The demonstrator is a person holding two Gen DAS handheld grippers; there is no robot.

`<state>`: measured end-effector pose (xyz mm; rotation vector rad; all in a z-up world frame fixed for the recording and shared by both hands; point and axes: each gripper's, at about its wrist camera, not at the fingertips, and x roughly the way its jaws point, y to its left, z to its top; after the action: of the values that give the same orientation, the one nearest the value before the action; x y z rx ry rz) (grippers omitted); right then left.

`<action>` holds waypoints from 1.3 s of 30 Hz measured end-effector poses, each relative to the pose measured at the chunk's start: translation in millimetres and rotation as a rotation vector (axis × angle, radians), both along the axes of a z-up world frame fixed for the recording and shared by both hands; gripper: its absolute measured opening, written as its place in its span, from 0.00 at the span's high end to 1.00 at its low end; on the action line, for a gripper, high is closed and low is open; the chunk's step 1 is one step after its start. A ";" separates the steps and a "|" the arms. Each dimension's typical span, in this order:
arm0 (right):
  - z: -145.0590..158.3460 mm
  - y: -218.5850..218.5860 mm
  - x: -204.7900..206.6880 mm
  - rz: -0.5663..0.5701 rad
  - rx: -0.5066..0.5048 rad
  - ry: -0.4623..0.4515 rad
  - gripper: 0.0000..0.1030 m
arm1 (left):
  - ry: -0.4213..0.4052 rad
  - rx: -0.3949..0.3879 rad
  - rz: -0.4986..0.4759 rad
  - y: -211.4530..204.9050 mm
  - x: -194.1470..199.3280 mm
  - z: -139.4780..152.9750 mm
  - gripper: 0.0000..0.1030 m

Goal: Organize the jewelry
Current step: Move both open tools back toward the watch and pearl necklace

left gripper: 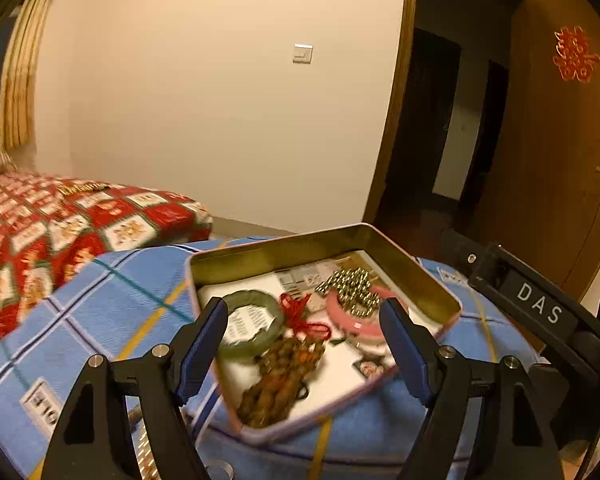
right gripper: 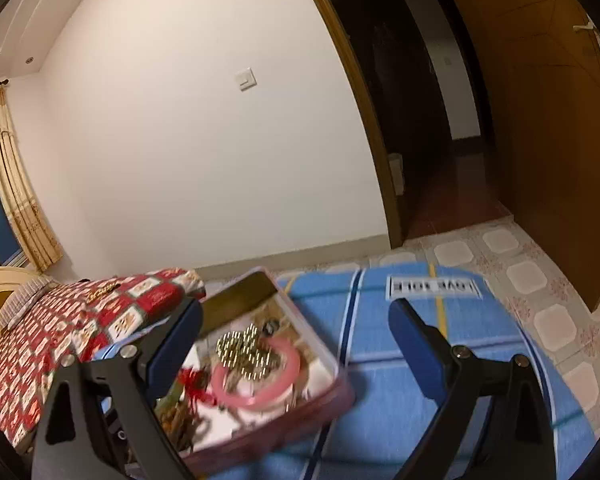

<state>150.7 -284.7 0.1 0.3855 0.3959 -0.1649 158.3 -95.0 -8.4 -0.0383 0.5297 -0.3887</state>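
An open pink tin box (left gripper: 384, 240) with a gold inside sits on a blue checked cushion (left gripper: 112, 316). In it lie a green bangle (left gripper: 252, 324), a pink bangle (left gripper: 356, 324), a pile of gold beads (left gripper: 350, 288), a red knot (left gripper: 300, 316) and a brown bead string (left gripper: 280, 380). My left gripper (left gripper: 304, 344) is open and empty, just above the box. My right gripper (right gripper: 296, 344) is open and empty, over the box's right side (right gripper: 324, 344); the pink bangle (right gripper: 256, 376) and gold beads (right gripper: 240, 348) show below it. The right gripper's body (left gripper: 536, 308) shows in the left wrist view.
A bed with a red patterned cover (left gripper: 60, 232) lies left of the cushion, with a gold chain (left gripper: 80, 189) on it. Another gold chain (left gripper: 144, 452) lies on the cushion by the box's near corner. A wall (left gripper: 220, 120), an open doorway (left gripper: 440, 120) and a tiled floor (right gripper: 540, 280) lie beyond.
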 end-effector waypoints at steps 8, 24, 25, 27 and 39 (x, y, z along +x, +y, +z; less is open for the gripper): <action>-2.1 21.5 -27.7 0.006 -0.063 0.002 0.06 | -0.033 0.064 0.055 18.8 -30.2 -2.5 0.24; -7.4 51.4 -67.6 0.025 -0.124 0.008 0.06 | -0.039 0.152 0.110 46.1 -78.9 -10.7 0.24; -8.0 53.3 -69.7 0.027 -0.128 0.007 0.06 | -0.038 0.152 0.111 47.8 -80.9 -11.1 0.24; -8.9 57.5 -73.6 0.034 -0.135 0.008 0.06 | -0.036 0.152 0.113 51.5 -84.9 -11.7 0.24; -10.6 80.2 -91.8 0.084 -0.177 0.003 0.06 | -0.012 0.145 0.135 67.4 -100.9 -11.5 0.24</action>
<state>58.9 -204.4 -10.5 0.1942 0.3965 -0.1175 57.4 -27.5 -19.8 0.0676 0.5388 -0.2179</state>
